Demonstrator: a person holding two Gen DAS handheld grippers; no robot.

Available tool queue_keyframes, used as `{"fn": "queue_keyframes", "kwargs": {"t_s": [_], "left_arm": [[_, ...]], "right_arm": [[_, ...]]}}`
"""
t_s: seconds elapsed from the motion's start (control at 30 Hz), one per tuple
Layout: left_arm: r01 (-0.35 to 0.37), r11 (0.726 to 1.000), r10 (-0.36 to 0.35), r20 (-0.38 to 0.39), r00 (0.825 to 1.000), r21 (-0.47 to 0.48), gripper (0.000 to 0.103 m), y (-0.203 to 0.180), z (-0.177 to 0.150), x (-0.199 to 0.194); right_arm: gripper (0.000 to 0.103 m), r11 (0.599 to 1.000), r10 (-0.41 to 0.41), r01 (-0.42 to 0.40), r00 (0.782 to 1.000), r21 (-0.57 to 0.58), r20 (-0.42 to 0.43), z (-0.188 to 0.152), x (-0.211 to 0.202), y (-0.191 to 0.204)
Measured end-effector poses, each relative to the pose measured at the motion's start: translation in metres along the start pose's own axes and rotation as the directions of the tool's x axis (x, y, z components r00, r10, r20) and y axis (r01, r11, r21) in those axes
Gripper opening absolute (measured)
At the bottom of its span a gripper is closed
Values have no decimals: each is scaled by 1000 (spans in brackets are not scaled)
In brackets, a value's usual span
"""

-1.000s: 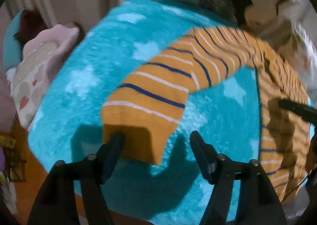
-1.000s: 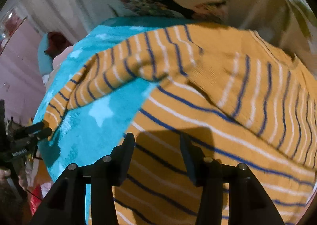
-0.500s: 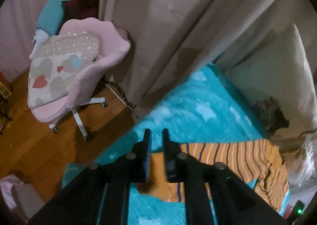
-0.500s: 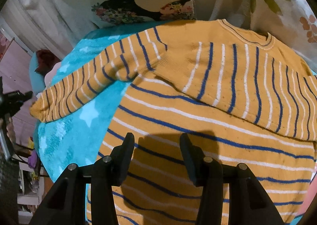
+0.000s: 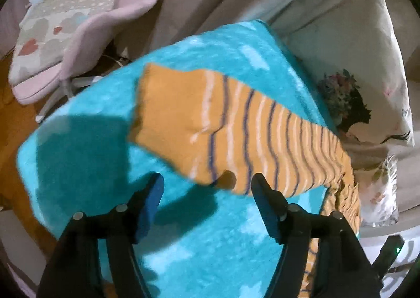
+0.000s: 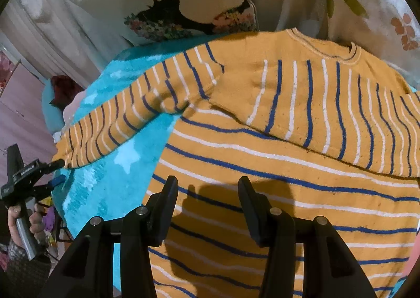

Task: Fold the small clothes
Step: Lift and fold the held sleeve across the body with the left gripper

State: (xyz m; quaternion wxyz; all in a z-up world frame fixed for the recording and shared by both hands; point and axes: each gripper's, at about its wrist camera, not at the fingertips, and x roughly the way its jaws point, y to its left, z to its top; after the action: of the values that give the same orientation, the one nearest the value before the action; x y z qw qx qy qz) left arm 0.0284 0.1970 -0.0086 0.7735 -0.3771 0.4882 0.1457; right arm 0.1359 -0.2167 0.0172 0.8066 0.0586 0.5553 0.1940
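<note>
At the far left of the right wrist view we see our left hand point(image 6: 25, 222) holding the left gripper point(image 5: 207, 186), its tips right at the cuff end of the sleeve point(image 6: 136, 111). In its own view that gripper's jaws are spread wide, with nothing between them, and the cuff point(image 5: 168, 114) lies just ahead, a little blurred, over the turquoise star-patterned blanket point(image 5: 86, 166). Beyond the blanket's left edge stands a pink chair point(image 5: 86, 25) with a heart-print cushion point(image 5: 55, 22).

Moving right, the sleeve runs diagonally across the blanket to the body of the orange striped sweater point(image 6: 302, 166), which lies flat with its collar point(image 6: 325, 47) toward the pillows. A second sleeve lies folded across the chest. A pillow printed with a dark-haired figure and flowers point(image 6: 168, 4) rests behind the sweater.

Our right gripper point(image 6: 207, 198) hovers over the sweater's lower body, jaws apart and gripping nothing, its shadow falling on the knit.
</note>
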Motion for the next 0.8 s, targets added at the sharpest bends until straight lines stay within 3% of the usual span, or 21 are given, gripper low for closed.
{"fn": "queue_keyframes", "kwargs": {"t_s": [0.17,0.23,0.27,0.37,0.57,0.67,0.8], "left_arm": [[-68,997,71,77,994,-37,66,-8,18,9],[-97,995,98,69,993,-23,8,-16,24,12],[-101,995,102,44,994,-22,7,-20,27,15],[-89,996,90,81,993,-10,7,-40,29,2],[-3,988,-19,142,990,153,7,-141,4,-33],[54,961,-96,144,985,272,7,-216,-30,-42],[178,897,-214,45,976,404,7,-317,-86,-23]], "right_arm": [[52,999,-33,33,999,-2,28,-5,-16,-3],[52,999,-54,54,998,7,37,-9,-25,-10],[52,998,-63,62,997,15,45,-12,-30,-15],[52,995,-83,80,994,56,65,-21,-45,-37],[52,986,-75,57,991,156,112,-41,-77,-93],[52,980,-53,24,988,198,143,-49,-94,-127],[52,973,-62,20,982,229,178,-54,-120,-175]]}}
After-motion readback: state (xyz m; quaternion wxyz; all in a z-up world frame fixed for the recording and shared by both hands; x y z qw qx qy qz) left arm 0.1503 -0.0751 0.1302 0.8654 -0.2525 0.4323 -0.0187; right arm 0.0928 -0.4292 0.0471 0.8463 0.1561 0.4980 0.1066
